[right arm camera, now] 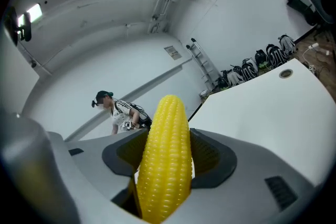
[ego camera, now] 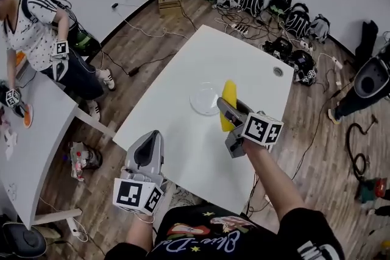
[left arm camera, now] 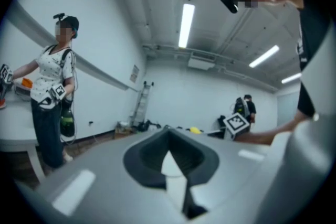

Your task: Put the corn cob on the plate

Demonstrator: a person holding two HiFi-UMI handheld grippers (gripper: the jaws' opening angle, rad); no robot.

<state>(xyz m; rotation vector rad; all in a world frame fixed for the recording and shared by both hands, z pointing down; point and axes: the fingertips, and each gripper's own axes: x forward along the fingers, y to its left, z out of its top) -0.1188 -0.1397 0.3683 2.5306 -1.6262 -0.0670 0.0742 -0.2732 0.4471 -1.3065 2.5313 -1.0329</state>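
Right gripper [ego camera: 224,109] reaches from the near edge of the tabletop [ego camera: 183,131] toward its middle. The bare forearm [ego camera: 274,176] behind it is stretched out, and the gripper points almost level, only a little downward. Its jaws stand wide and are closed on the corn cob [ego camera: 229,93]. In the right gripper view the yellow cob fills the space between the two dark pads, and its tip sticks out beyond them.

Left gripper [ego camera: 153,136] is held low at the near edge of the tabletop, near the left corner, and it points level. Its jaws are together and nothing is between them.

The room has a wooden floor [ego camera: 317,131] and white walls. A row of backpacks [ego camera: 262,0] lies along the far wall, with cables [ego camera: 146,33] across the floor in front of it. At the left a second person [ego camera: 36,27] stands beside a second white table [ego camera: 30,131].

The white tabletop carries a clear plate [ego camera: 196,105] about in its middle. The plate is empty. The corn cob is not on it: it is just beside the right rim of the plate, in the grip of the right gripper. I cannot tell if the cob touches the tabletop.

A small round hole [ego camera: 278,71] sits near the far right corner of the tabletop.
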